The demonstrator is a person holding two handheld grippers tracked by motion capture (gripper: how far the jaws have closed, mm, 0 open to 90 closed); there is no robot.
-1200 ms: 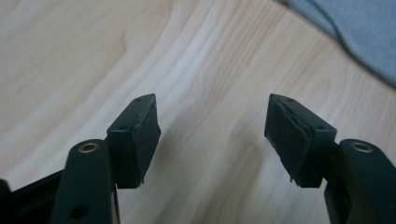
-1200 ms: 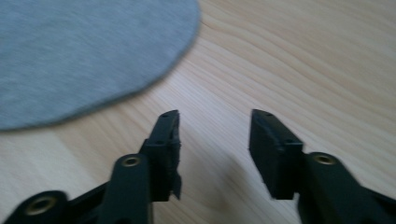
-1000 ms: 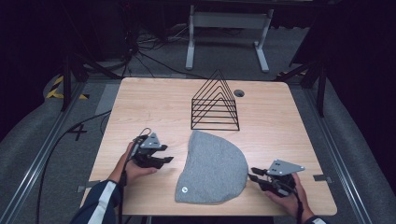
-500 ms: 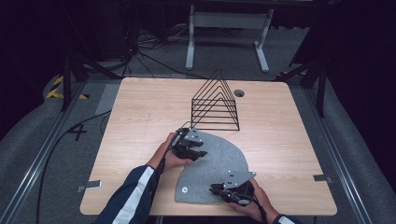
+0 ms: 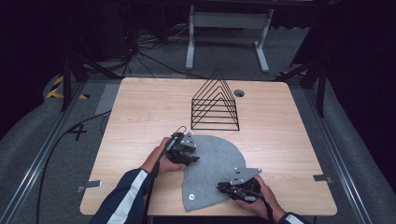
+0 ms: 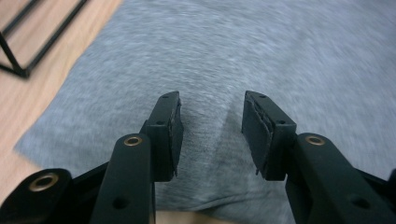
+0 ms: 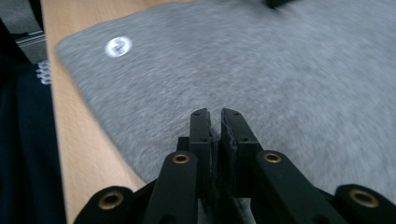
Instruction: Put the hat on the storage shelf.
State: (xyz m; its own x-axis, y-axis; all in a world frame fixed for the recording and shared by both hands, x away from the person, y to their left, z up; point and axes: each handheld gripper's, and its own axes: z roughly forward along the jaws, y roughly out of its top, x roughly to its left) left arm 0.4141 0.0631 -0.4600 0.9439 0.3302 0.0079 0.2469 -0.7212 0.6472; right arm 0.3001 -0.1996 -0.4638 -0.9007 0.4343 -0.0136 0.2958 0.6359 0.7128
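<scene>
**Get both grips on the cloth's edge**

The grey felt cloth point(image 5: 212, 170) lies flat just in front of the wire rack point(image 5: 215, 102). Your left gripper point(image 6: 212, 123) hovers over its rack-side corner, jaws apart; lower them around the edge before squeezing. Your right gripper point(image 7: 215, 130), at the edge farthest from the rack, has its jaws pressed together on fabric; I judge a deeper bite safer.

Cloth point(image 5: 212, 170) on table point(image 5: 140, 116), wire rack point(image 5: 215, 102) behind it, apart.
</scene>
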